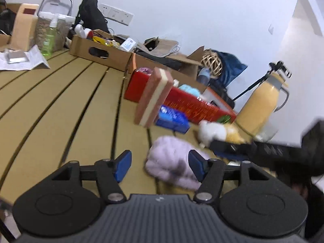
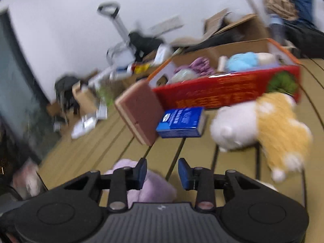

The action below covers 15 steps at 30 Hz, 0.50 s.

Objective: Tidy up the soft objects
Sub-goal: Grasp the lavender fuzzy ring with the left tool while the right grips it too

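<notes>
Left gripper [image 1: 160,165] jaws apart, empty; lilac plush [image 1: 172,162] on mat just ahead, right-biased. Right gripper [image 2: 162,171] apart, empty. Advice: centre over plush, pinch its bulk, carry to red box [image 1: 194,103].

Low wrist views — shared red box [image 1: 183,99] [image 2: 226,90]

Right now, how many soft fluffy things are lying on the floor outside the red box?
2. The lilac plush lies nearest, just in front of the left gripper. The white-and-yellow plush toy lies beside the red box, right of the blue book. Others may be hidden.
</notes>
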### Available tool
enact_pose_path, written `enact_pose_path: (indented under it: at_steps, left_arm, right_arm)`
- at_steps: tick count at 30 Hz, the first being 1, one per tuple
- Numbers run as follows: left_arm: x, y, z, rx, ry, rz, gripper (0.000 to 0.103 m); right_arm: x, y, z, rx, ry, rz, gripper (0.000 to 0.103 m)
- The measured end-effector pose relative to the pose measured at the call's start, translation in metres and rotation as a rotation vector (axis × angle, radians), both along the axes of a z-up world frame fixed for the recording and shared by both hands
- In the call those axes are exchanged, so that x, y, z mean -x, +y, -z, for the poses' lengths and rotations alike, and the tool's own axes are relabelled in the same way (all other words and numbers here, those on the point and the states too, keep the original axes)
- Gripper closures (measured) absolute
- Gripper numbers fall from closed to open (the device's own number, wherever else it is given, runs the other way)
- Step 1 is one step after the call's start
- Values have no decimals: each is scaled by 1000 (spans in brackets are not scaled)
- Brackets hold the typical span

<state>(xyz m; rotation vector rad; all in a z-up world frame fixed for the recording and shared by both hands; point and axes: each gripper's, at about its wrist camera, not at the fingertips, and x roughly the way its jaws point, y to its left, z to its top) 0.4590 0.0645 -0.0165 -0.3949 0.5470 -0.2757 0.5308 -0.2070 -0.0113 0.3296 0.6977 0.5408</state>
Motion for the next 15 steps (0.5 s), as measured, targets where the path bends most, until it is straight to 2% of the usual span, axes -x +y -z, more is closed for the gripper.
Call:
enact_pose_path:
  at_steps: [2,5,8,10,13,15]
  left_arm:
    - [-12,1,-2,3,0,-6,39]
    - [-32,2,2,38,60,8,41]
    - [-35,1,12,72,115,53,51]
    - [-33,-1,16,88,127,77,66]
    - [-31,2,19,107,127,84,72]
    - [-30,2,19,111,126,84,76]
  right_arm:
    - [15,-8,-4,-19,-19,42,69]
    - [25,-7,-3,-31,-2,45,68]
    - [23,2,7,-42,45,29,68]
    - [20,7,15,-63,74,22,68]
    - [18,4,27,-143,116,43,68]
    - [17,1,33,-178,124,61,78]
